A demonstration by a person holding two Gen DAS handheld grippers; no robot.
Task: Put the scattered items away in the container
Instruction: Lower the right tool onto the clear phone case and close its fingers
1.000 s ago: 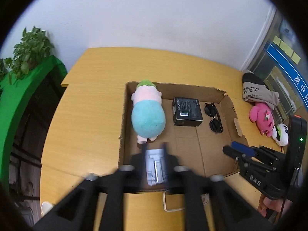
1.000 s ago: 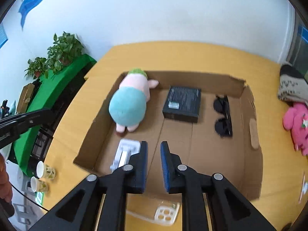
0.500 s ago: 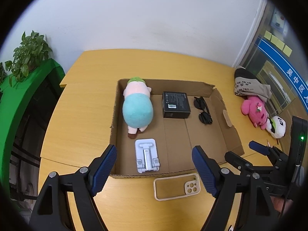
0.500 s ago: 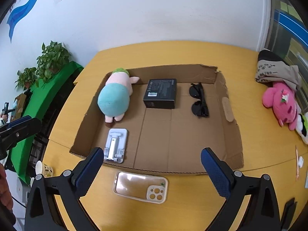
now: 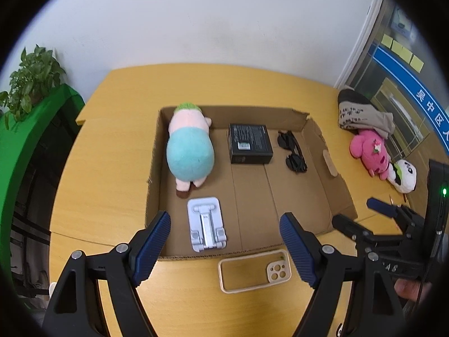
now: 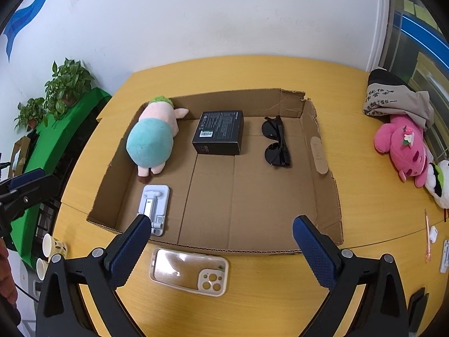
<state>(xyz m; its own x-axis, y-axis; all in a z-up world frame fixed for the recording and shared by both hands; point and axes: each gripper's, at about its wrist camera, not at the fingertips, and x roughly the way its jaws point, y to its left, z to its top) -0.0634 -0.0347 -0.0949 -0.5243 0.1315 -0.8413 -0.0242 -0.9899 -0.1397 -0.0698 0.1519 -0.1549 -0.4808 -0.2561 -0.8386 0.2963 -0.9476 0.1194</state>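
Note:
A low cardboard box (image 5: 153, 168) (image 6: 325, 191) lies open on the yellow table. Inside it are a teal and pink plush toy (image 5: 189, 151) (image 6: 151, 140), a black box (image 5: 249, 143) (image 6: 219, 134), dark sunglasses (image 5: 291, 151) (image 6: 276, 143) and a white phone stand (image 5: 206, 226) (image 6: 153, 202). A clear phone case (image 5: 252, 272) (image 6: 188, 271) rests on the table just in front of the box. My left gripper (image 5: 225, 219) (image 6: 25, 185) hangs open above the box's near edge, nothing between its fingers. My right gripper (image 6: 221, 220) (image 5: 393, 224) is open wide and empty, above the case.
On the right of the table sit a pink plush (image 5: 370, 151), a panda plush (image 5: 404, 175) and a folded cloth bag (image 5: 362, 115). Small items (image 6: 432, 233) lie near the right edge. Paper cups (image 6: 53, 248) stand at lower left. Potted plants (image 6: 67, 84) stand on a green-covered surface.
The left gripper has let go of the white phone stand, which now lies in the box. Both grippers opened wide and drew back toward the table's near edge.

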